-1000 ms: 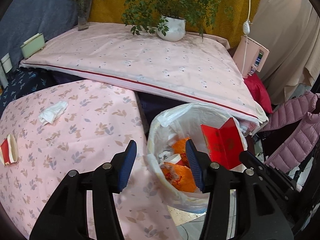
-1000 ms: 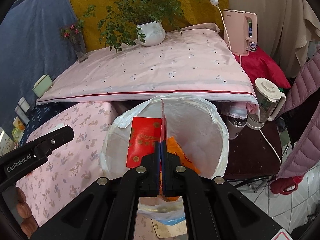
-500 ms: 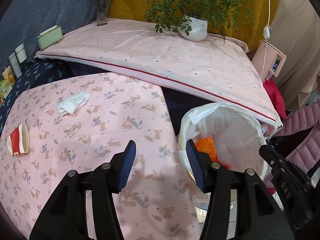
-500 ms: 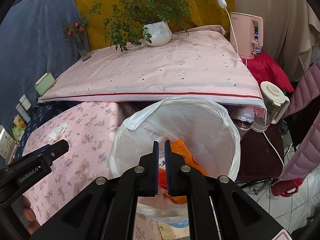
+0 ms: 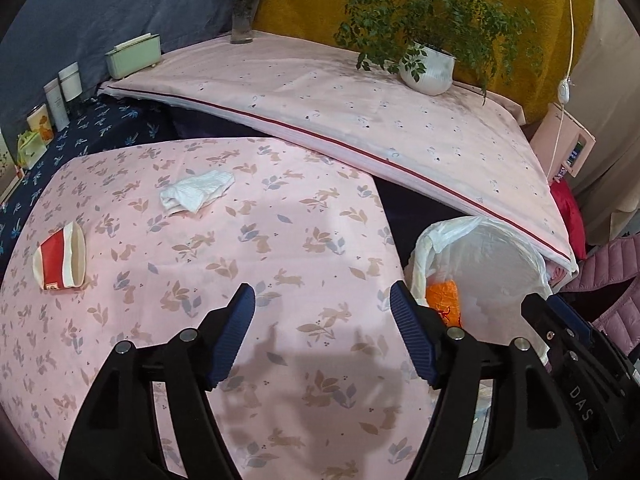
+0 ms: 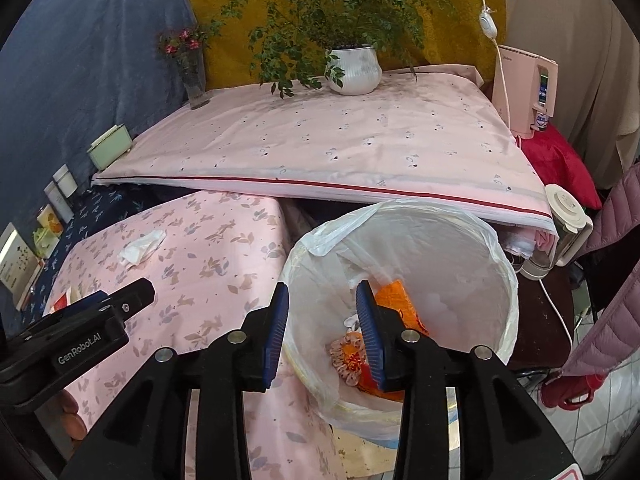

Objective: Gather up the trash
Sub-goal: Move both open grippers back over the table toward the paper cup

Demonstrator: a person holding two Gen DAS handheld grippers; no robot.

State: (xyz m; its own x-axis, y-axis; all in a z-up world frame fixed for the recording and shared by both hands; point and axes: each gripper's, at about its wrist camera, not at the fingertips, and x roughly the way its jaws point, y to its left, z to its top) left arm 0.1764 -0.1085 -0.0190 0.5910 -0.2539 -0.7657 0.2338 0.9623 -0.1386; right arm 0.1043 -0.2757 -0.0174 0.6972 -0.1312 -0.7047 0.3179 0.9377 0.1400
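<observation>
Gone from the right tongs [image 6: 322, 324] is the red card they pinched a second ago; their jaws are opening, empty, over the lined bin [image 6: 502, 276]. Left tongs [image 5: 322, 336] have swung from the bin to over the table [image 5: 280, 248], jaws opening with nothing between. Ahead and left of them lies a crumpled tissue [image 5: 196, 196], light and soft, best pinched across its bunched middle. Further left lies a flattened paper cup [image 5: 60, 260], light but stiff-edged.
</observation>
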